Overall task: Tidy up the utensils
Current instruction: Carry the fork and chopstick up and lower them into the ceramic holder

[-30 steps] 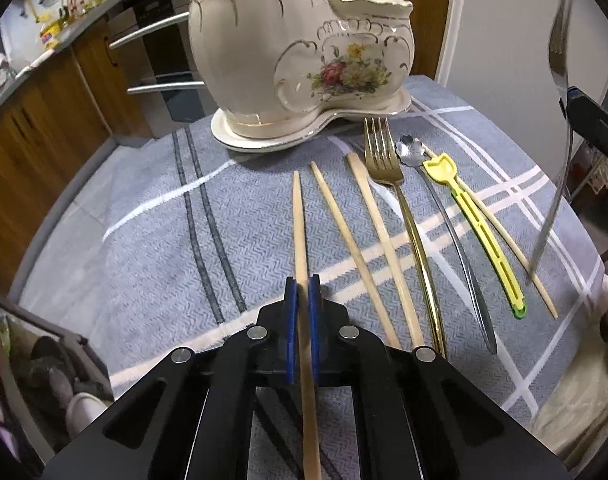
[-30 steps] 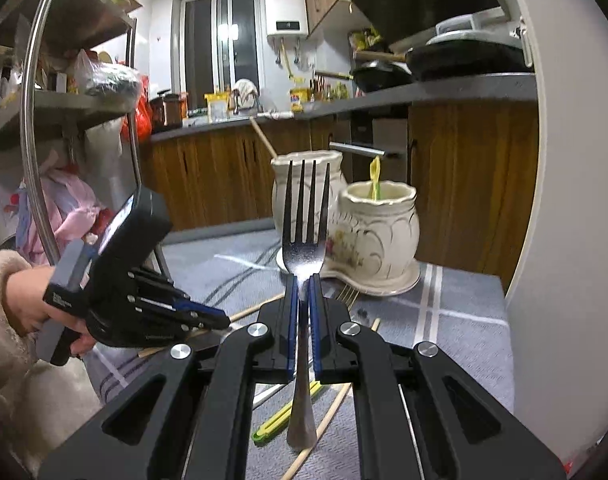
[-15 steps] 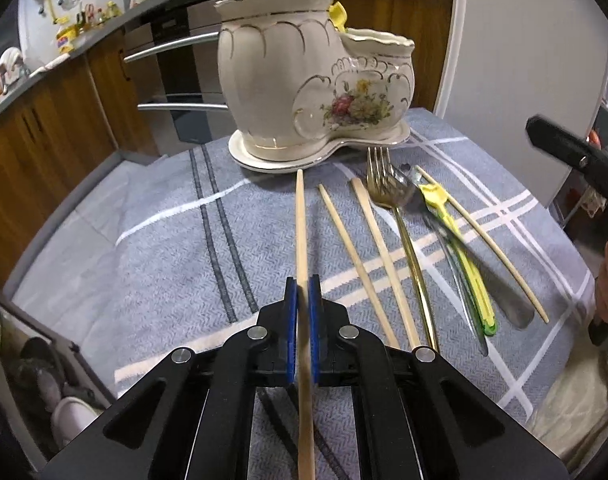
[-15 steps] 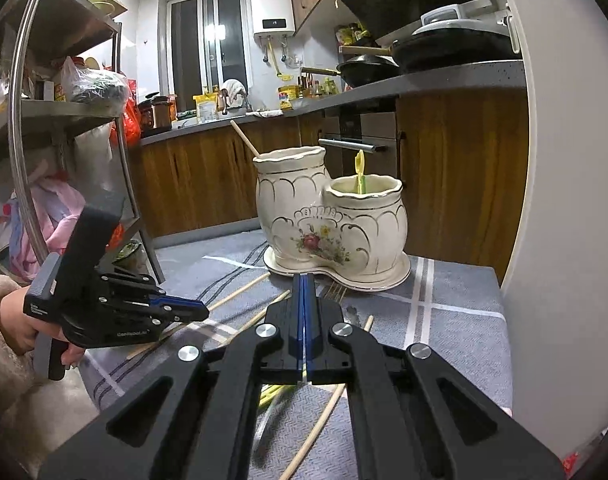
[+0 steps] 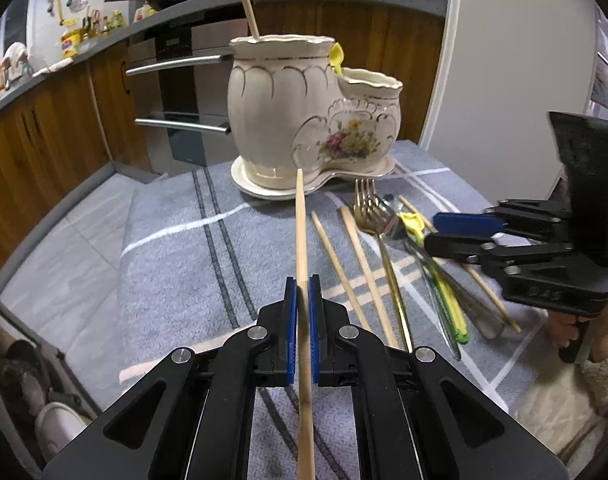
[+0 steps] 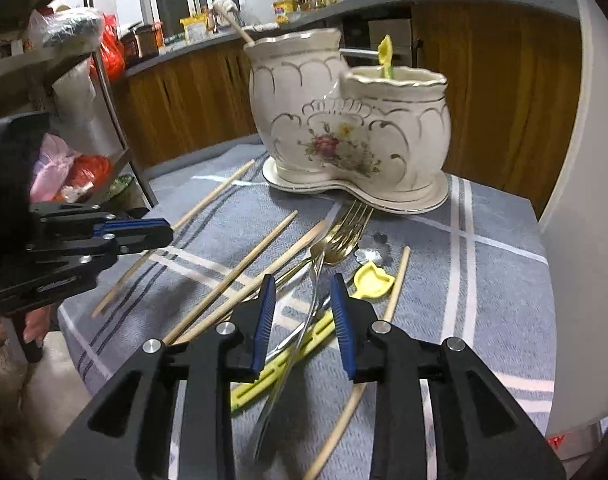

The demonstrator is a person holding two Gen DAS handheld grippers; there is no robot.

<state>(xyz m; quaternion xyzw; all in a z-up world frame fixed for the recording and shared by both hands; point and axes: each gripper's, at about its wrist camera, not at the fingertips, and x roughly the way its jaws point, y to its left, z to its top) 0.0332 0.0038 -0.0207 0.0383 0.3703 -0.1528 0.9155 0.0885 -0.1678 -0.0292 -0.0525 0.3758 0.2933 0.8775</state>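
My left gripper [image 5: 302,292] is shut on a wooden chopstick [image 5: 301,232] whose tip is raised toward the cream ceramic holder [image 5: 304,120]. The holder's tall cup has one chopstick in it and its low cup [image 6: 396,120] a yellow utensil. My right gripper [image 6: 301,304] hangs low over the pile of utensils with its jaws opening. A blurred silver fork [image 6: 299,340] lies between the pads, and neither pad presses on it. A gold fork [image 6: 344,232], a yellow spoon [image 6: 372,280] and loose chopsticks [image 6: 239,272] lie around it on the grey checked cloth [image 6: 484,280].
Wooden cabinets and an oven [image 5: 183,92] stand behind the table. A metal rack [image 6: 103,80] with bags is at the left of the right wrist view, and a white wall [image 6: 584,200] at its right. The cloth's left half [image 5: 175,260] carries nothing.
The silver fork has left my right gripper and now lies on the pile. That gripper came down over it and its jaws parted. My left gripper lifted the chopstick slightly.
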